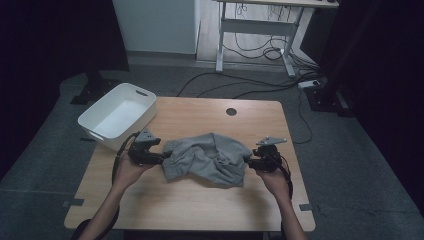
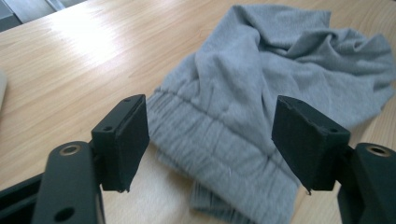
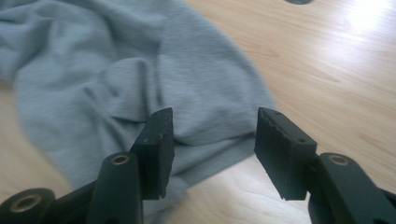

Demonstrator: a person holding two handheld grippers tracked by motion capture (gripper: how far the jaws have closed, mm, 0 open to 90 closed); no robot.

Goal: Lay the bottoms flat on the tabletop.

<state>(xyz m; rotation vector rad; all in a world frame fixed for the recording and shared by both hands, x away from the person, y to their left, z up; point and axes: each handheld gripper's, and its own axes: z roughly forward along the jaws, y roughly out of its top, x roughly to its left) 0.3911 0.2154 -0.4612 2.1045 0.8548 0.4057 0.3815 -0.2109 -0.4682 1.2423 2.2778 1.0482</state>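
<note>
Dim, dark-edged high view; glare, soft blur close up

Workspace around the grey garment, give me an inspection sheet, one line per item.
Surface: wooden table, round cable hole near the far edge.
Job's things: crumpled grey garment lying mid-table, ribbed hem toward the left tool.
Clutter: empty white bin at the far left corner.
Grippers: left tool and right tool both open at opposite garment edges, pads not pressing cloth.
Cables: black cables on the floor beyond the table.
Surroundings: grey carpet, white desk frame behind.
</note>
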